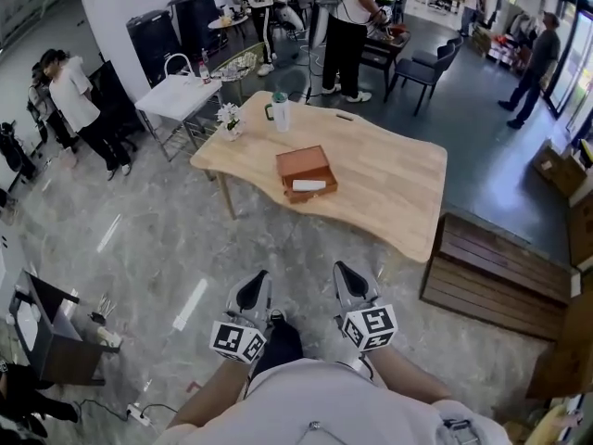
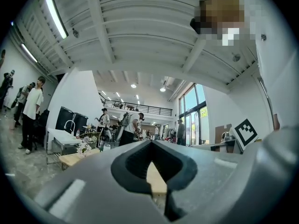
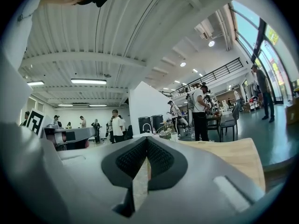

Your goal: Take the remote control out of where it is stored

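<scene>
Left gripper and right gripper both closed on nothing, well short of table; remote control in open box judged light, rigid, slick, so pinch across long edges.

Table: light wood, wavy edge.
Box: brown, mid-table.
Remote control: white, lying at the box's near end.
Left gripper, right gripper: side by side, well apart from the table.

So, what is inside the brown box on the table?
A white remote lies in the front half of the open box. The back half looks bare. Whatever is under the remote is covered, so I cannot tell.
</scene>
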{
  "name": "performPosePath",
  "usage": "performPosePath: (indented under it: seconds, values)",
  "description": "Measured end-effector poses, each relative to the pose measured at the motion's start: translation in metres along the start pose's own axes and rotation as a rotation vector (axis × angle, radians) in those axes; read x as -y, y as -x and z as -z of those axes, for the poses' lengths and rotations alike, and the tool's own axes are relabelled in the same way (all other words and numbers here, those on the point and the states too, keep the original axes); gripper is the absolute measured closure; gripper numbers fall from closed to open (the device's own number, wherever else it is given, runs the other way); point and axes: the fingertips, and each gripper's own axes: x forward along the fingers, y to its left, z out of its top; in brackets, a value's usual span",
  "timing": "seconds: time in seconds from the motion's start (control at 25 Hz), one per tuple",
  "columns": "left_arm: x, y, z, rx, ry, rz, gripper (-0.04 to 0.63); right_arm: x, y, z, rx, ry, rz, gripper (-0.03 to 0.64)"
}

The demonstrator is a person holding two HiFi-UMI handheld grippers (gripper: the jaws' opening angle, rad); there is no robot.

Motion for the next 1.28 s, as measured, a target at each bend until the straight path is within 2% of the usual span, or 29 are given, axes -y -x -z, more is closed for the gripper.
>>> performPosePath:
  seconds: [0.52,0.84,1.08,1.28]
  values:
    - [-0.118,-0.098,-0.011,-0.017,0.018,0.085,0.595,0.012,-0.139,-0.014,-0.006,-0.018,0.066,0.591]
    - [-0.187,-0.158,-0.005,-0.039,0.044,0.167,0.595,0.026,-0.214,-0.022,0.001,-0.035,0.152,0.591]
    - [-0.218,-0.201,0.002,-0.046,0.057,0.24,0.595,0.043,-0.244,-0.028,0.029,-0.051,0.235,0.591]
    - [-0.221,-0.233,0.012,-0.061,0.081,0.282,0.595,0.069,-0.247,-0.029,0.025,-0.055,0.304,0.591]
